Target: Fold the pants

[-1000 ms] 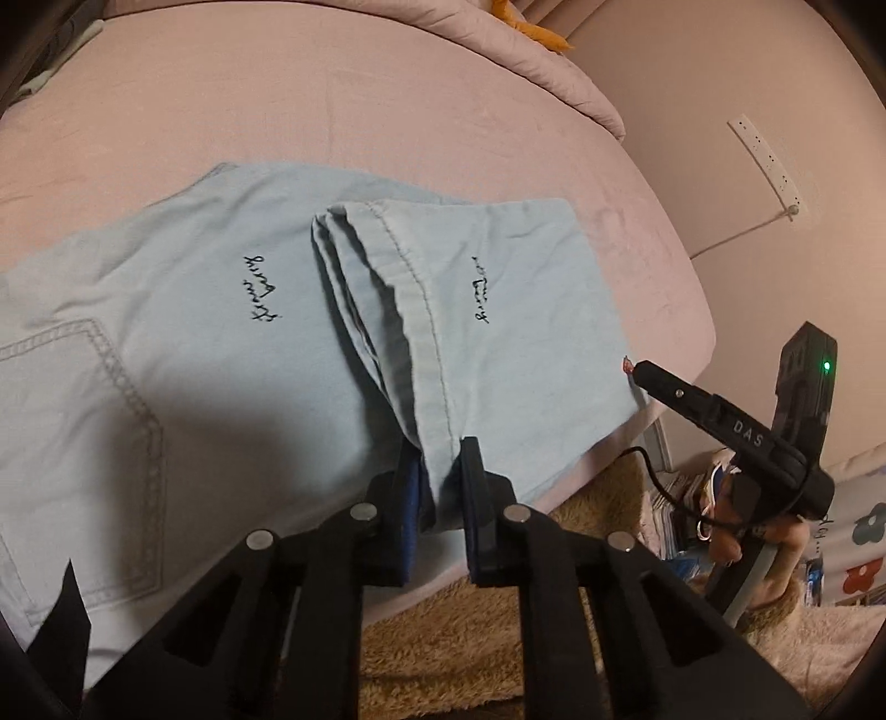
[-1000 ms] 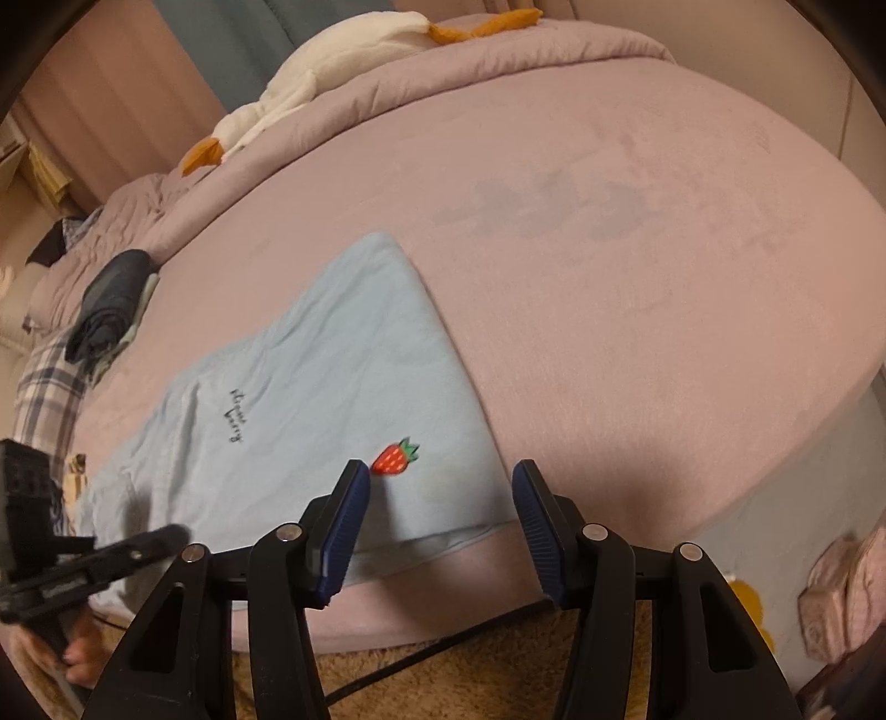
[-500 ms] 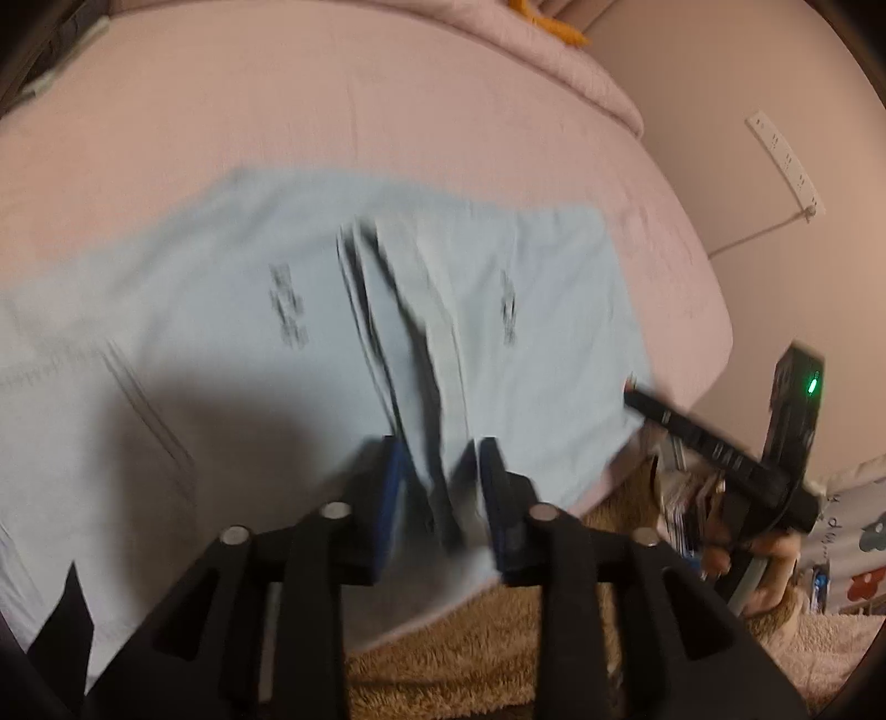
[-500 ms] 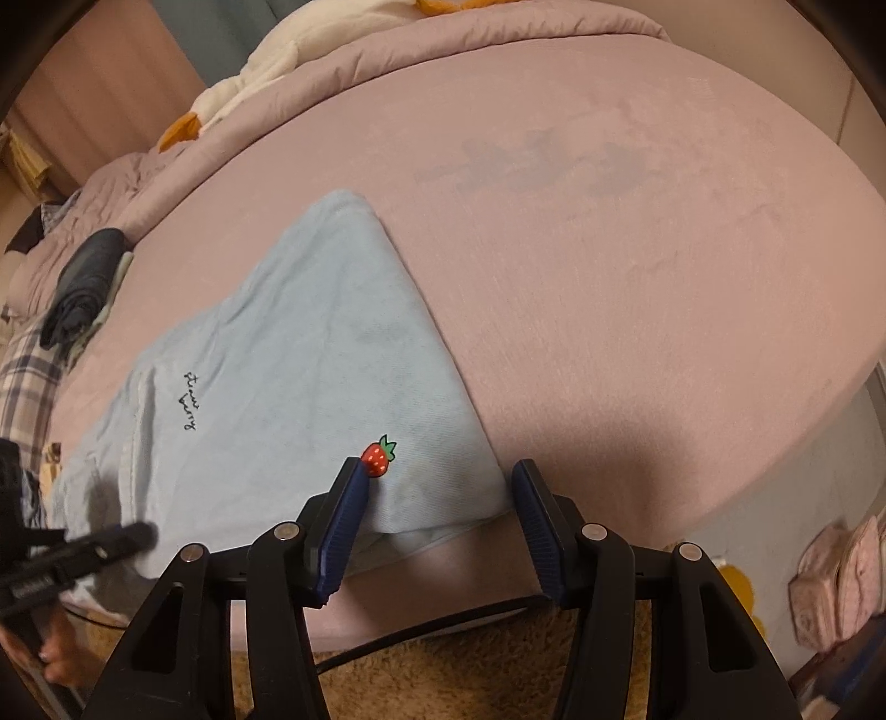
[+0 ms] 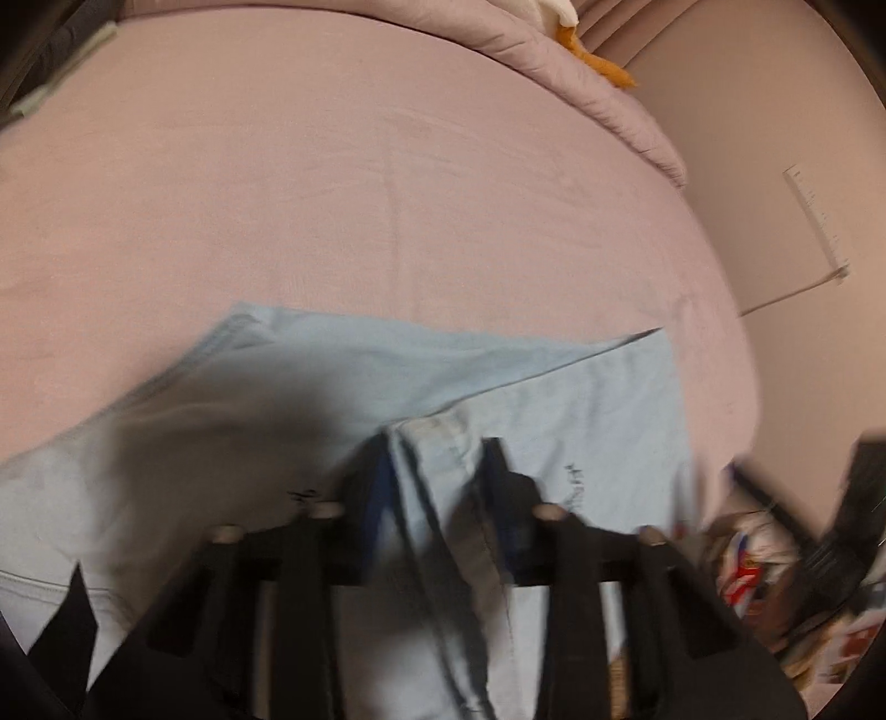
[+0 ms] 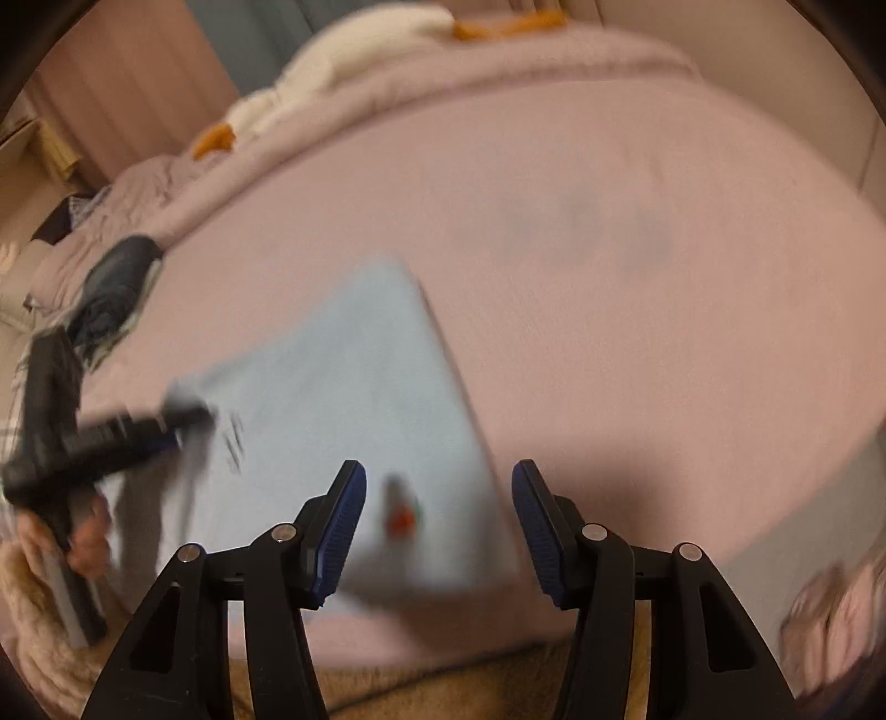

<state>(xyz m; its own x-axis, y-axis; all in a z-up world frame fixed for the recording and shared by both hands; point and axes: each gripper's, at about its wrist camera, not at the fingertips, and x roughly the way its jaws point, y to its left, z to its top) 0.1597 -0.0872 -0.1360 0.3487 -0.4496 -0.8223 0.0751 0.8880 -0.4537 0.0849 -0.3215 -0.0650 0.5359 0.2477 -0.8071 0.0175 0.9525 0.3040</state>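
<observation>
Light blue pants [image 5: 343, 382] lie on a pink bed [image 5: 360, 166], near its front edge. My left gripper [image 5: 440, 459] has a bunched fold of the pants between its fingers; the jaws stand partly apart in the blurred left wrist view. In the right wrist view the pants [image 6: 343, 387] show a small red strawberry patch [image 6: 400, 518]. My right gripper [image 6: 437, 498] is open and empty, hovering over that patch at the pants' near end. The left gripper [image 6: 166, 426] shows blurred at the left of that view.
A rolled pink duvet [image 6: 443, 61] with a white and orange plush toy [image 6: 354, 39] lies at the bed's far side. Dark folded clothes [image 6: 111, 282] sit at the far left. A beige rug [image 6: 443, 681] lies below the bed edge. Clutter [image 5: 764, 559] lies on the floor.
My left gripper has pushed forward over the pants with the fold between its fingers, and its jaws look wider apart. My right gripper has shifted so the strawberry patch sits between its fingers.
</observation>
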